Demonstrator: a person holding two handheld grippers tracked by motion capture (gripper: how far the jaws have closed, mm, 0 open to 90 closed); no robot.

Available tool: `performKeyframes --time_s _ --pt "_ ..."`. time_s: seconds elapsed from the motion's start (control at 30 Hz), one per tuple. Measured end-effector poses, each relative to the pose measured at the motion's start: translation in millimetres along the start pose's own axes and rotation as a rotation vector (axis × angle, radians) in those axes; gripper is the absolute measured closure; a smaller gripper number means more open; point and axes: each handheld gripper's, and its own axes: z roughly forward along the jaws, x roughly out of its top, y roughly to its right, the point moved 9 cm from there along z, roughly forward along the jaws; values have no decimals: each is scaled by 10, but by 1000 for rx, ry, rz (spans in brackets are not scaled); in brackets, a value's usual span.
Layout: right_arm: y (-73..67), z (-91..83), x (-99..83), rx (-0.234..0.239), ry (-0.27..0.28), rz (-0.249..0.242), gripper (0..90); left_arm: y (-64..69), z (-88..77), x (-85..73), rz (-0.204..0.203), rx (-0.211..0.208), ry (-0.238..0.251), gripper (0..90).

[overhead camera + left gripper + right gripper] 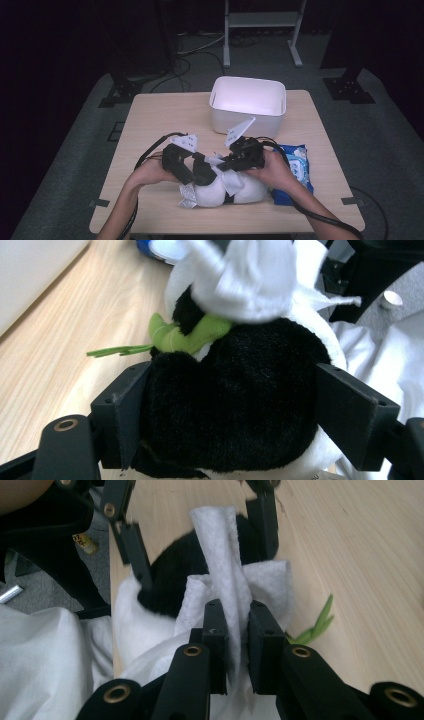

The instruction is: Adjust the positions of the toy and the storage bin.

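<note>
1. the plush panda (225, 190) lies at the worktop's (160, 115) six o'clock edge, steadied for wiping.
2. my left claw (230, 405) clamps its black body so it can't roll.
3. my right claw (239, 645) pinches the white wipe (225, 580) over it.
4. the wipe pack (297, 167) sits at three o'clock, the white bin (247, 102) at twelve.

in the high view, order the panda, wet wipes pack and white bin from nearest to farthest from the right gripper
1. Panda: right under the right gripper, whose fingers pinch a white wipe lying on it.
2. Wet wipes pack: beside the person's right hand, toward the table's right edge.
3. White bin: at the table's far side, beyond the gripper.
</note>
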Motion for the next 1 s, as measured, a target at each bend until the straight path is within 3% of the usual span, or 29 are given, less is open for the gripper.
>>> performKeyframes --time_s 0.1,0.23,0.47,0.57,0.67,1.0 --pt "22 32 36 -8 -13 -17 796 -8 -10 -15 -14 6 9 198" --pt "80 -29 -40 -23 -16 -3 796 -7 -5 -12 -17 3 18 198" --pt "206 -176 -393 -62 -61 71 792 -17 -9 -10 -16 5 23 197" --pt "242 -258 -512 -55 -37 111 791 -15 3 3 -7 3 20 197" --pt "278 -350 -581 -74 -25 113 791 -18 0 5 -6 6 16 197" --pt "380 -530 -914 -109 -31 203 791 -32 -6 0 -9 9 17 196"
